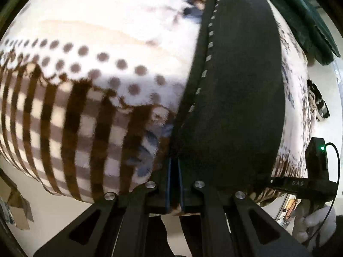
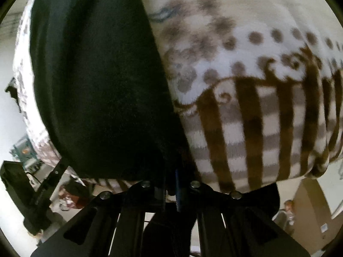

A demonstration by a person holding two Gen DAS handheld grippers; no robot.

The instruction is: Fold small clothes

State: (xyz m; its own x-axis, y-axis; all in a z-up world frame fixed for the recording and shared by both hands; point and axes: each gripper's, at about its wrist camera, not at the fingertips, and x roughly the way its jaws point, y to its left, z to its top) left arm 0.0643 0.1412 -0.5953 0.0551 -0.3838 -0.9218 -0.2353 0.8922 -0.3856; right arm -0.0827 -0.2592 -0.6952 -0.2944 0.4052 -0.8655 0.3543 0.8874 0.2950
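Stitching (image 1: 207, 57) shows only at left, where both tools pinch the black garment (image 1: 235, 85).

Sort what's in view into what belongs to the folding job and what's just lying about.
Job: black garment, left tongs, right tongs.
Lying about: patterned blanket underneath, dark green cloth, black-and-white cloth.

Black garment (image 1: 235, 85) matt cloth; patterned blanket (image 1: 85, 107) fuzzy fleece; claw bolts (image 1: 198, 184) shiny metal
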